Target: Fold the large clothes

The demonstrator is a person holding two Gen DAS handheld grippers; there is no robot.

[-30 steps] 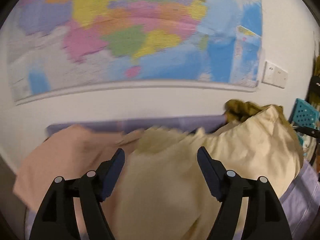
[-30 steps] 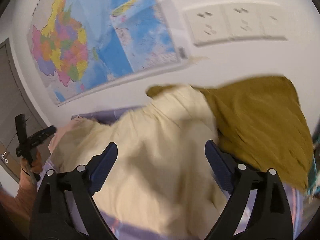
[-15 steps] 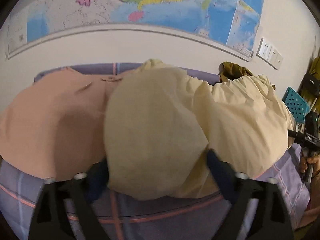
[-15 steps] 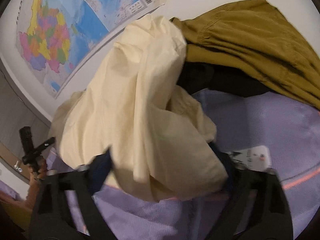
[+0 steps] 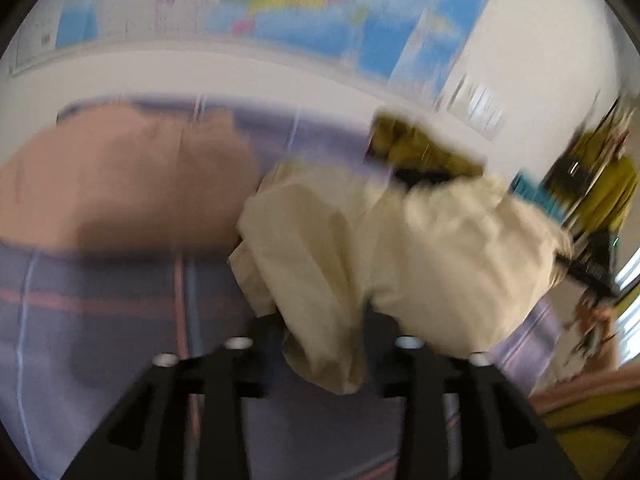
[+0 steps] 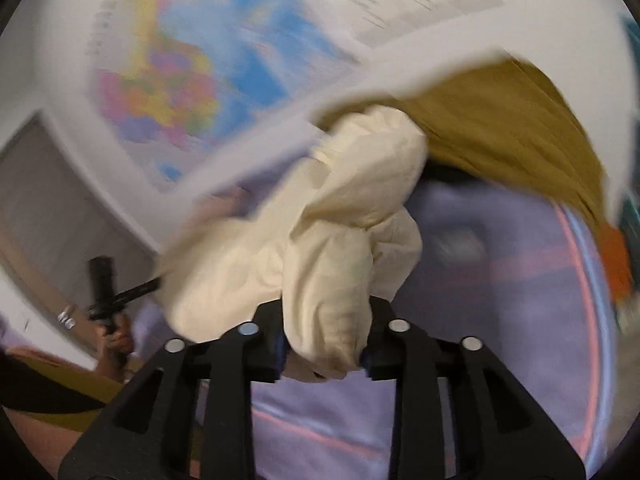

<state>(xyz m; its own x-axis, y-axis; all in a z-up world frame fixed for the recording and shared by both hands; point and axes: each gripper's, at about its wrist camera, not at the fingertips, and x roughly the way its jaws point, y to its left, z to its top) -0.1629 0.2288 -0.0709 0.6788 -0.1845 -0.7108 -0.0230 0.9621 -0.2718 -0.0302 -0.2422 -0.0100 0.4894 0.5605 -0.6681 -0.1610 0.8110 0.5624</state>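
Observation:
A large cream garment hangs bunched between both grippers above the purple striped bed sheet. My left gripper is shut on a fold of it, the cloth spilling over the jaws. My right gripper is shut on another fold of the same cream garment. In the right wrist view the left gripper shows at the far left, past the cloth. Both views are blurred by motion.
A peach garment lies on the sheet at the left. An olive garment and something dark lie at the wall side. A white remote-like object lies on the sheet. A map hangs on the wall.
Both grippers have gone from open to shut on the cream garment and have pulled it up and back off the peach garment, bunching it.

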